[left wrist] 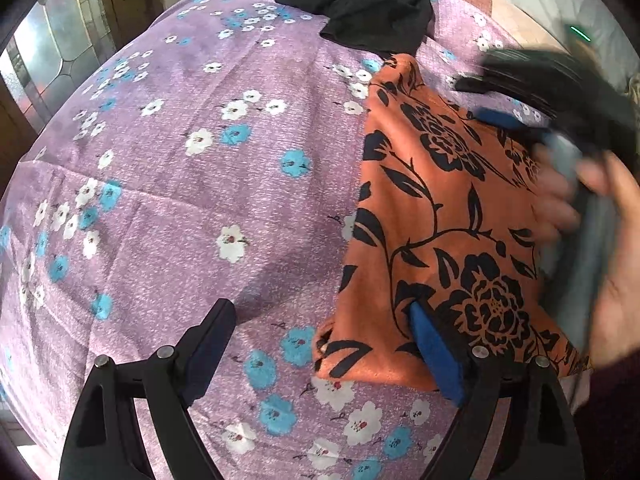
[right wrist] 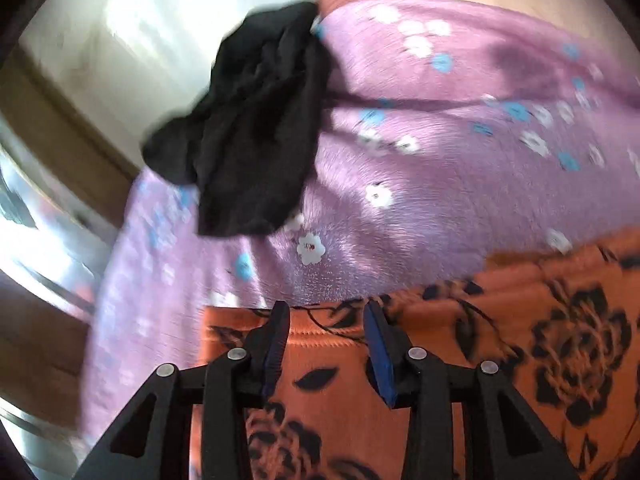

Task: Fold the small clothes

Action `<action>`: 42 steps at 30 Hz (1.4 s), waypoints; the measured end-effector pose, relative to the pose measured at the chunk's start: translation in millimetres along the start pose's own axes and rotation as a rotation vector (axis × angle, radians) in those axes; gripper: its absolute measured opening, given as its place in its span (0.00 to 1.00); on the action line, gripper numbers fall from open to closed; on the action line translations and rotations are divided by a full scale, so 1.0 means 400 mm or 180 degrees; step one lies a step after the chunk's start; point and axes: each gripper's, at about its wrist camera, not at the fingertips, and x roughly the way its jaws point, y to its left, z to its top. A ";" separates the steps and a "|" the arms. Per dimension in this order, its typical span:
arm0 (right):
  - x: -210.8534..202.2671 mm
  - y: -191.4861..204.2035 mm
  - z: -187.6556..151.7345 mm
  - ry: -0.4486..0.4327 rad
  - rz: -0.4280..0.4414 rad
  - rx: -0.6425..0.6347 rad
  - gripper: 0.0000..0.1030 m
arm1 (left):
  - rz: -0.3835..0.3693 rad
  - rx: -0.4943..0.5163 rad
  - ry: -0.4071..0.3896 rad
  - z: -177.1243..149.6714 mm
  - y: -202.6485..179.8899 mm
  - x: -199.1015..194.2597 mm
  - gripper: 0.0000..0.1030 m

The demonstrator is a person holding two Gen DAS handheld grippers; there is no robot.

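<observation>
An orange cloth with a black flower print lies on the purple flowered bedsheet. My left gripper is open wide; its right finger rests against the cloth's near left corner, its left finger over bare sheet. My right gripper is open with a narrow gap, hovering over the cloth's hemmed edge, holding nothing. It shows blurred in the left wrist view over the cloth's far right side. A crumpled black garment lies at the far end of the bed, also in the right wrist view.
A window and wooden frame stand left of the bed. A peach bed edge runs behind the black garment. The person's hand holds the right gripper at the right.
</observation>
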 end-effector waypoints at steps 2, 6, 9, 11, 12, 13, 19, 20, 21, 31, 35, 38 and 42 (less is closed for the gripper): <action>-0.049 -0.026 -0.012 -0.0007 0.0072 0.0093 0.48 | -0.0013 -0.0067 -0.0032 0.000 0.019 -0.017 0.87; -0.224 -0.165 -0.079 0.0006 0.0161 0.0364 0.54 | -0.0258 -0.0175 -0.0028 -0.019 0.038 -0.057 0.86; -0.391 -0.283 -0.162 -0.0055 0.0150 0.0577 0.65 | -0.0508 -0.0304 0.0082 -0.051 0.056 -0.072 0.86; -0.464 -0.347 -0.209 -0.0092 0.0181 0.0776 0.65 | -0.0915 -0.0456 0.0273 -0.073 0.059 -0.069 0.86; -0.501 -0.378 -0.238 -0.0093 0.0216 0.0882 0.66 | -0.1077 -0.0534 0.0358 -0.095 0.040 -0.072 0.86; -0.539 -0.416 -0.276 -0.0082 0.0265 0.1028 0.66 | -0.1204 -0.0607 0.0421 -0.111 0.033 -0.067 0.86; -0.622 -0.563 -0.429 -0.0119 0.0347 0.1732 0.67 | -0.1427 -0.0886 0.0407 -0.129 0.002 -0.039 0.85; -0.622 -0.589 -0.449 -0.0138 0.0345 0.1917 0.69 | -0.1401 -0.0900 0.0346 -0.128 -0.002 -0.037 0.85; -0.616 -0.615 -0.466 -0.0141 0.0355 0.2117 0.69 | -0.1395 -0.0912 0.0281 -0.125 -0.007 -0.035 0.85; -0.544 -0.728 -0.437 -0.0557 0.0516 0.2563 0.69 | -0.1383 -0.1102 -0.0176 -0.061 -0.029 0.004 0.68; -0.530 -0.757 -0.389 -0.0681 0.0625 0.2599 0.69 | -0.1244 -0.1111 -0.0264 -0.045 -0.054 0.025 0.42; -0.509 -0.762 -0.356 -0.0750 0.0565 0.2556 0.57 | -0.1124 -0.1016 -0.0293 -0.037 -0.075 0.042 0.33; -0.470 -0.761 -0.332 -0.0624 0.0306 0.2384 0.21 | -0.1057 -0.0969 -0.0385 -0.041 -0.081 0.039 0.24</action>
